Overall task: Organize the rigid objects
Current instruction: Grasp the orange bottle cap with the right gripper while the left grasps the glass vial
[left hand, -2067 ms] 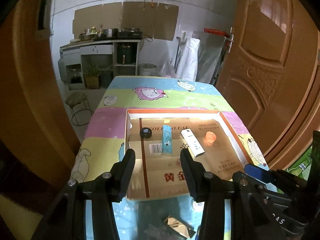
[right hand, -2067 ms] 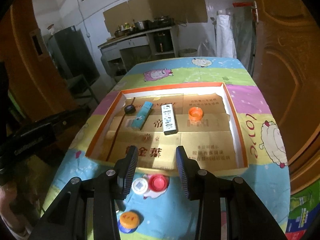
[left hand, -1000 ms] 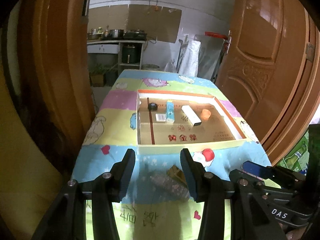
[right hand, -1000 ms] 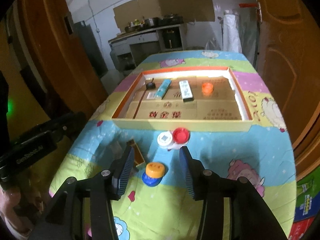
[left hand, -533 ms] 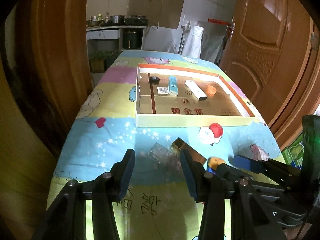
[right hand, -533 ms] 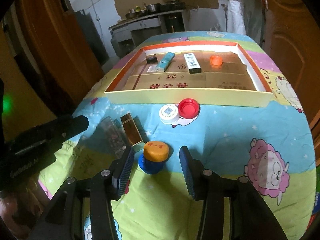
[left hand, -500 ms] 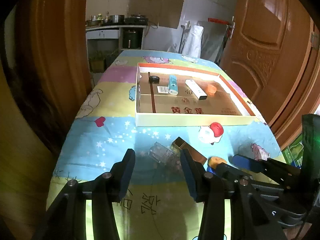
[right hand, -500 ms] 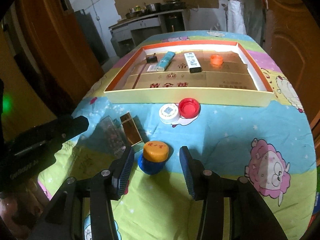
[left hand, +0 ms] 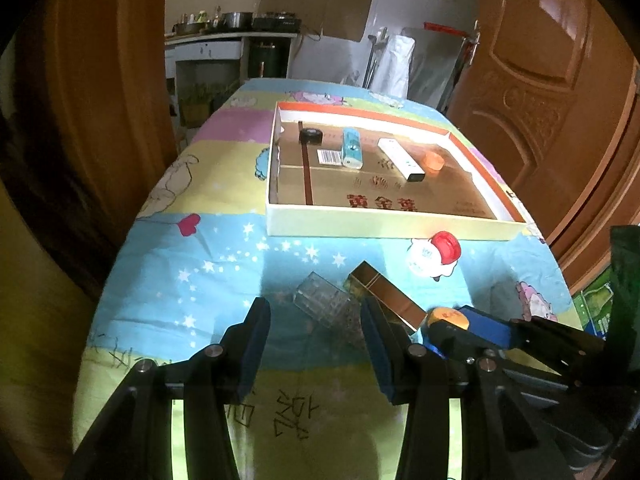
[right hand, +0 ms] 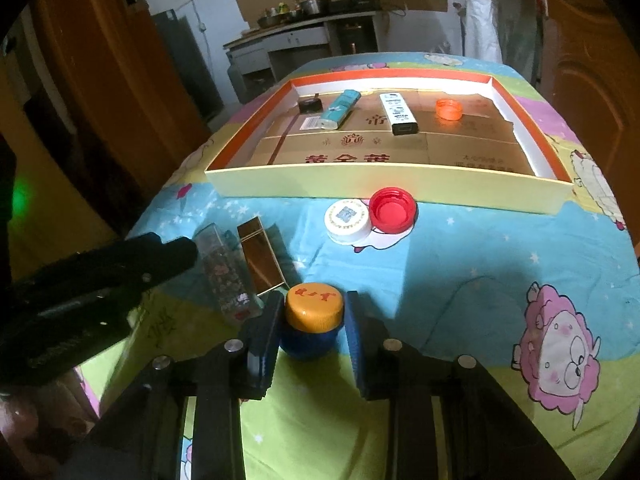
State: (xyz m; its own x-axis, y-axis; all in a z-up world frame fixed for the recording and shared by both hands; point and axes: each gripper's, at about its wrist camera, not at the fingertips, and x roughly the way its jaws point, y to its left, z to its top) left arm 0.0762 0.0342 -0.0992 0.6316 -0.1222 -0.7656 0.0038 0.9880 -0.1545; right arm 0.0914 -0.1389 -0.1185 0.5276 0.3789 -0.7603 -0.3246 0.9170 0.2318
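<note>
A small blue jar with an orange cap point(right hand: 314, 308) stands on the cartoon-print cloth, between the pads of my right gripper point(right hand: 313, 305). Its jaws are closing, and both pads touch the jar's sides. In the left wrist view the same jar point(left hand: 447, 316) shows at the right gripper's tips. My left gripper point(left hand: 314, 314) hangs open just over a clear plastic box point(left hand: 322, 304), with nothing between its fingers. A gold box point(right hand: 260, 256) lies beside the clear box point(right hand: 226, 276). A white cap point(right hand: 347, 220) and a red cap point(right hand: 392, 206) sit by the cardboard tray point(right hand: 360, 184).
The tray point(left hand: 360, 224) holds a black cap point(left hand: 310, 136), a teal box point(left hand: 352, 148), a white box point(left hand: 402, 154) and an orange cap point(left hand: 434, 160). Wooden doors flank the table. Kitchen shelves stand beyond its far end.
Both grippers have sunk toward the cloth. The right gripper's jaws have narrowed around the orange-capped jar. The left gripper's jaws stay equally wide.
</note>
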